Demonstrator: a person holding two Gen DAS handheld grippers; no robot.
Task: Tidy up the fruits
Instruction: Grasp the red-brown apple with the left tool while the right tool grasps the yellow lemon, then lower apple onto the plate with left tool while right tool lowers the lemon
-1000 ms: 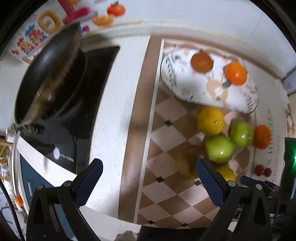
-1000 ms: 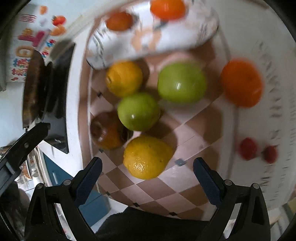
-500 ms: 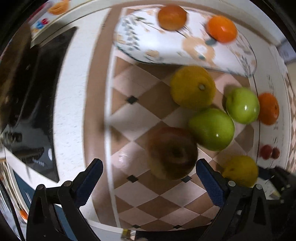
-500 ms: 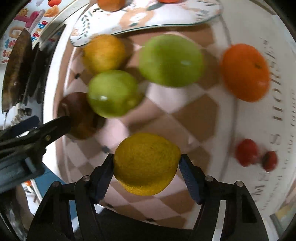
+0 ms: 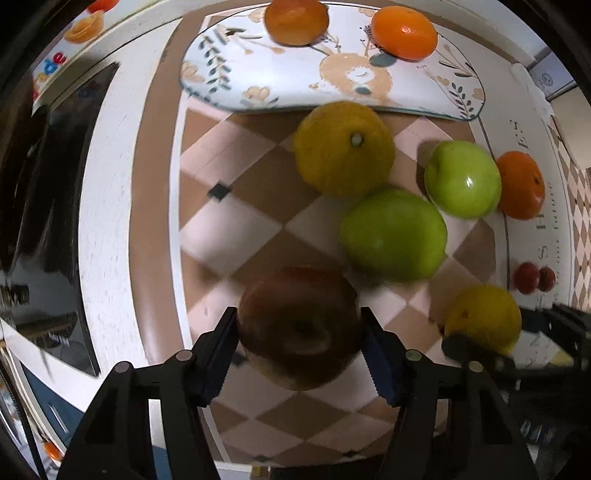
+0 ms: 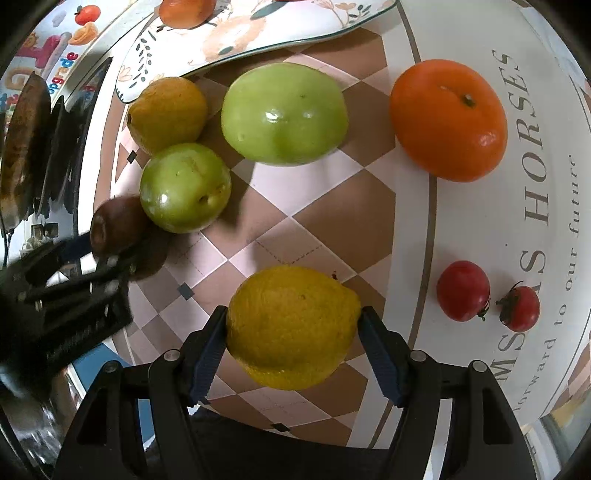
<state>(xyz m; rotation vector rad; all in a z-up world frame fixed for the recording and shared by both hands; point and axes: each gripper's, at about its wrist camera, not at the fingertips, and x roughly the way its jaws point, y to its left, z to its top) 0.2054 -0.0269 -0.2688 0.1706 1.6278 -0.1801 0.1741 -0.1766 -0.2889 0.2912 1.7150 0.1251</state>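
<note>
1. A black stove top (image 5: 55,206) is being shown at the far left of the counter (image 5: 107,206), beside the checkered mat (image 5: 229,229).
2. A dark red apple (image 5: 299,328) is being closed on by the left gripper (image 5: 299,354) at the near middle of the mat; the blue pads of both fingers (image 5: 218,354) are being pressed against its sides, and the jaws are closing.
3. A yellow-orange citrus (image 5: 343,147) is being seen farther back, just in front of the patterned plate (image 5: 258,74), on which two oranges (image 5: 295,20) are lying at the far edge.
4. Two green apples (image 5: 393,234) are lying right of the red apple, the nearer one touching the citrus.
5. A lemon (image 6: 291,325) is being held by the right gripper (image 6: 291,354), its fingers (image 6: 380,362) set against both sides at a middling width; the lemon is located at the near edge of the mat, right of the red apple.
6. A loose orange (image 6: 448,120) is resting at the mat's right edge on the lettered cloth (image 6: 535,184).
7. Two small red tomatoes (image 6: 463,290) are lying side by side on that cloth, right of the lemon.
</note>
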